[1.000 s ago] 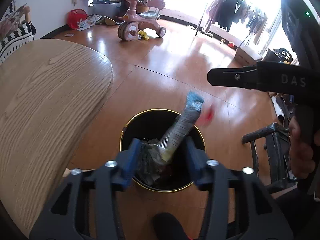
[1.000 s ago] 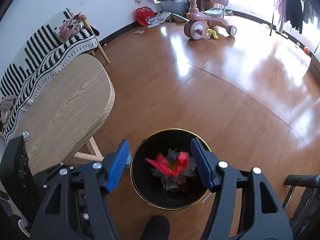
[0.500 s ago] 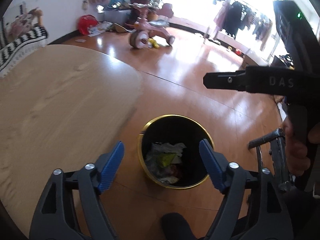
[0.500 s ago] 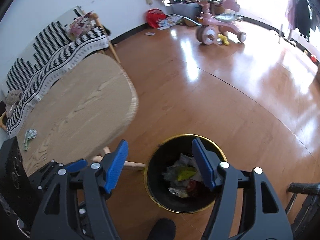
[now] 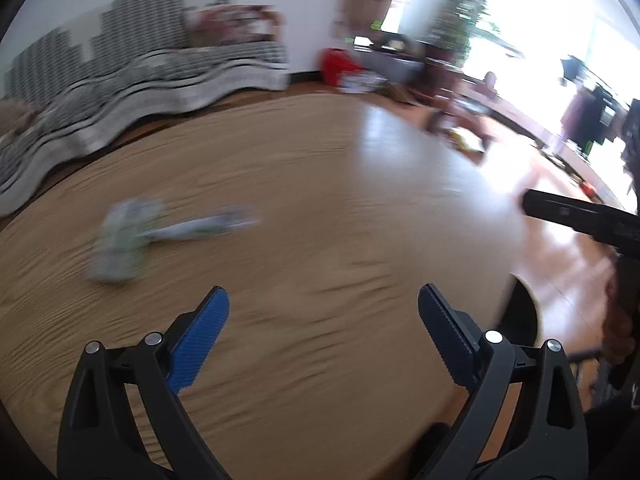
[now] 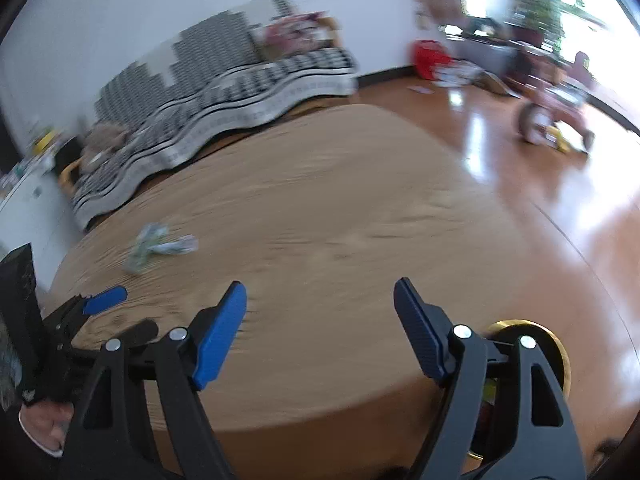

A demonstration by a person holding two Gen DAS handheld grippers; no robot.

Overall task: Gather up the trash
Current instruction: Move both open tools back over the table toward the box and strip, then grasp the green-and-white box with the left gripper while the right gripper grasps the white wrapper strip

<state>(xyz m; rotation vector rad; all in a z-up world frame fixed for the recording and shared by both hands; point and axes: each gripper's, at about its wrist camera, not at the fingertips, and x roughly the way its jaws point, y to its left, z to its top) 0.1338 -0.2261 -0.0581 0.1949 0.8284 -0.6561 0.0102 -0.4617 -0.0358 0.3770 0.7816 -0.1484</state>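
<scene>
the wooden bench [image 5: 304,208] fills most of both wrist views, round-edged and blurred. behind it, toward twelve o'clock, a sofa under a black-and-white striped throw [image 6: 224,80] runs along the white wall. at about five o'clock in the right wrist view the black, gold-rimmed trash bin [image 6: 554,350] peeks out from under the bench edge, crumpled scraps just visible inside. the left gripper [image 5: 323,304] hangs over the bench, its blue fingers [image 5: 198,344] just opened wide with nothing between them; the right gripper [image 6: 320,300] has also been opening, nothing between its fingers either. the trash — a pale crumpled wrapper [image 5: 124,240] and a twisted white strip [image 5: 204,226] touching it — lies on the bench at about ten o'clock from the left gripper, well apart from both.
</scene>
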